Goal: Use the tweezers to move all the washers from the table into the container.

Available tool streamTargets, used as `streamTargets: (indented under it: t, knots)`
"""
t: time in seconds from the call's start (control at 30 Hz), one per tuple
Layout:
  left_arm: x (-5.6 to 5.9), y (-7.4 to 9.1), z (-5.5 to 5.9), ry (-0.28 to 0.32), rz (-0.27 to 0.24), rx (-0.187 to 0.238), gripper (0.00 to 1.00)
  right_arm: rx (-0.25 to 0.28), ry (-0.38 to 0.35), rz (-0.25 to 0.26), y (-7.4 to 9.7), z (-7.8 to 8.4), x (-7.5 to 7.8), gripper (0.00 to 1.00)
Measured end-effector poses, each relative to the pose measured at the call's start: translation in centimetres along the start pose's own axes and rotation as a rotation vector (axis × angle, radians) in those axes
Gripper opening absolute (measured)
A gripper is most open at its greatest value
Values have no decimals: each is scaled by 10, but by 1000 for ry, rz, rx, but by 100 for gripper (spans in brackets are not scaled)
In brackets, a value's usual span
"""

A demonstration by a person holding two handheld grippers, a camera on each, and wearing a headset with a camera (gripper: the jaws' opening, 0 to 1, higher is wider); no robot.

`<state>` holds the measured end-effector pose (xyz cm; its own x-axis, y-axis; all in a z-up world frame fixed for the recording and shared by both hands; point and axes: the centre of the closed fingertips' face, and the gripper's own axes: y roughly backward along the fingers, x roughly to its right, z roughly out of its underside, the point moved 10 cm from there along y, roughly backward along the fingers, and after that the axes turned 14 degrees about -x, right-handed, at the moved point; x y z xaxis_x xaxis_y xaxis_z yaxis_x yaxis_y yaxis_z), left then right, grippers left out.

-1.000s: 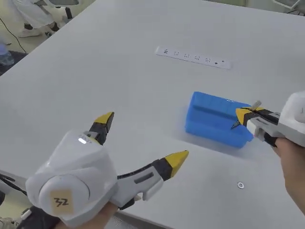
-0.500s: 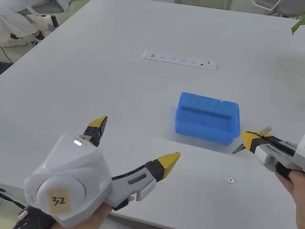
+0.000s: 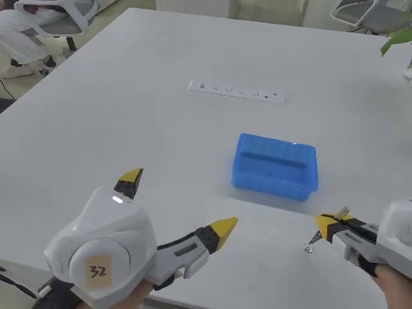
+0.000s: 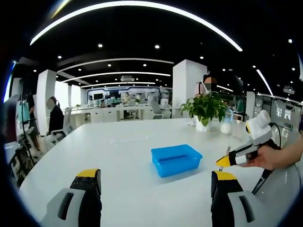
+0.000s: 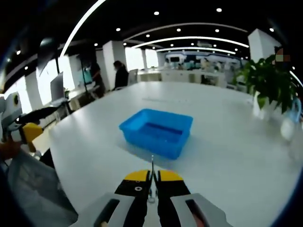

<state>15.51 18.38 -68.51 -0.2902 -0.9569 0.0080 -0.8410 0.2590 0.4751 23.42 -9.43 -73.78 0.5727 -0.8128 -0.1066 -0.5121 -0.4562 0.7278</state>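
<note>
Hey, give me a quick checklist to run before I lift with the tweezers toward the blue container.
1. Grip: right tool shut on the tweezers: ok.
2. Aim: tweezer tips down at the washer: ok.
3. Pinch: washer actually caught between the tips: cannot tell.
4. Target: container upright and open-topped: ok.
5. Path: left tool open, off to the side of the route: ok.

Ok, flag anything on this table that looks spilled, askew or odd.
Nothing stands out. The container sits flat and upright on the table, the power strip lies straight beyond it, and one washer lies loose near the tips of the tweezers, as the task expects.
</note>
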Motion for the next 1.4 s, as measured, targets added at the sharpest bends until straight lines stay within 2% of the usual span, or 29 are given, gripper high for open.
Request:
streamTargets:
  t: [0.1,0.13,0.17,0.23,0.37,0.67,0.9,1.4]
  knots:
    - [0,-2,2,-13,-6,-23,99,-28,17,7,-6,4,4,3]
    - [0,-2,2,-19,-11,-27,99,11,31,14,-6,2,6,3]
    - [1,-2,2,-22,-12,-29,99,-11,28,15,-7,3,7,3]
    - [1,-2,2,-24,-10,-29,99,-6,27,11,-9,3,11,3]
    - [1,-3,3,-29,-15,-39,99,-17,68,26,-8,4,10,3]
    - [1,-3,5,-45,-28,-65,99,-19,87,34,-6,6,8,3]
    - [1,-3,5,-54,-33,-71,99,-16,79,42,-7,7,13,3]
    - [0,-2,5,-63,-47,-87,99,-16,80,42,-6,7,10,3]
